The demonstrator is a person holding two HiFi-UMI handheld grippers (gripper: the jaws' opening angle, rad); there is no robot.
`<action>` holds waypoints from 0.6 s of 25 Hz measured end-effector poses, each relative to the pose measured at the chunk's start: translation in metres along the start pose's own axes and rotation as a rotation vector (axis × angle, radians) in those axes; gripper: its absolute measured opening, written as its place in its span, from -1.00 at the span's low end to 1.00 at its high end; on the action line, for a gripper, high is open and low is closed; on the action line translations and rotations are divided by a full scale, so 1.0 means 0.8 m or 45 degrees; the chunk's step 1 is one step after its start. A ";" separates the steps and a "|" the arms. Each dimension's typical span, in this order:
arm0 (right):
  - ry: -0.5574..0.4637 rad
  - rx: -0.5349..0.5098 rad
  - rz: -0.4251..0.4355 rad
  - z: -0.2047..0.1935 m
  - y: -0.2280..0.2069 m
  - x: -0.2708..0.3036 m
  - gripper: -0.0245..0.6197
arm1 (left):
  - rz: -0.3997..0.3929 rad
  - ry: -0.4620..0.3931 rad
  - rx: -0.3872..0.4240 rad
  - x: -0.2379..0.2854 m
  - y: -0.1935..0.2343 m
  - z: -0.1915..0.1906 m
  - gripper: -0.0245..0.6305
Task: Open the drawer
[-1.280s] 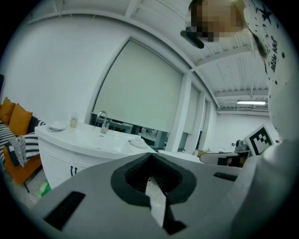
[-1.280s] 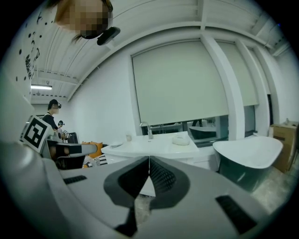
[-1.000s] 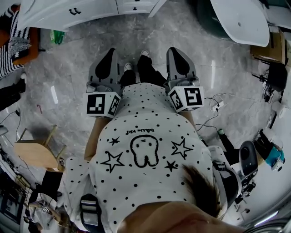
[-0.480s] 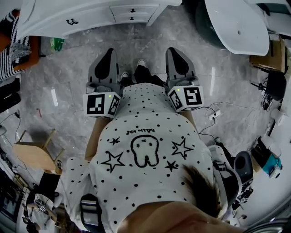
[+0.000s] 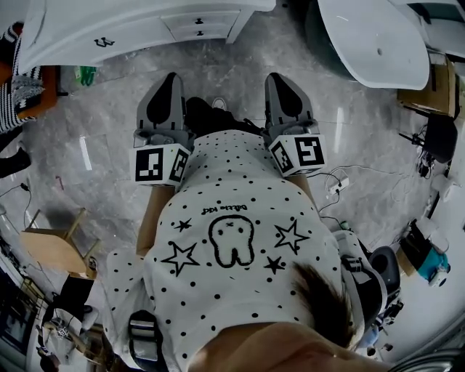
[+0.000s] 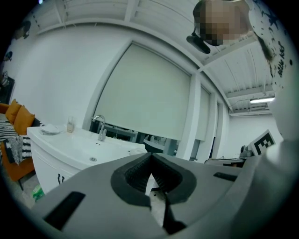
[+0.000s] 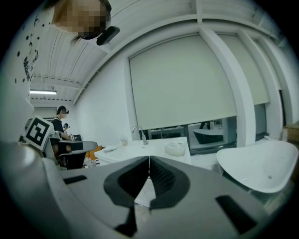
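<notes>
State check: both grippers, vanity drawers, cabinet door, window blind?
left hand-held gripper: shut, empty
right hand-held gripper: shut, empty
vanity drawers: closed
cabinet door: closed
window blind: lowered, strip of window bare at the bottom

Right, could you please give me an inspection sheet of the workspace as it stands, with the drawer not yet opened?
Surface: grey marbled floor.
Job's things: white vanity cabinet; its drawers are shut, and neither gripper touches them.
Clutter: wooden stool; green item beside the cabinet.
Grippers: left hand-held gripper and right hand-held gripper, jaws together, nothing held.
Cables: white cable and power strip on the floor at the right.
Surroundings: white bathtub; tap on the vanity top.
</notes>
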State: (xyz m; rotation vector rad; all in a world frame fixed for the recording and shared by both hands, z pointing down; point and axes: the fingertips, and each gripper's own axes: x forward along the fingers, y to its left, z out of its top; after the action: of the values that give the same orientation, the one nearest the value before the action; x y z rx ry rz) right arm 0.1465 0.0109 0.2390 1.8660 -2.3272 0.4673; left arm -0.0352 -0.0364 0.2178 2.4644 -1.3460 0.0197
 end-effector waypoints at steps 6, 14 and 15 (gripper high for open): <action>0.009 -0.016 0.030 0.001 0.007 0.005 -0.88 | 0.015 0.001 0.000 -0.005 0.004 0.001 -0.91; 0.031 -0.034 0.047 0.000 0.012 0.008 -0.88 | 0.024 -0.002 0.000 -0.006 0.008 0.004 -0.91; 0.035 -0.034 0.045 0.000 0.012 0.009 -0.88 | 0.024 0.001 -0.002 -0.006 0.009 0.003 -0.91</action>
State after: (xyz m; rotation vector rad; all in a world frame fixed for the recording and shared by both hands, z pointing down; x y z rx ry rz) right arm 0.1357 0.0061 0.2394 1.7980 -2.3407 0.4599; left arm -0.0437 -0.0368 0.2168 2.4497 -1.3685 0.0243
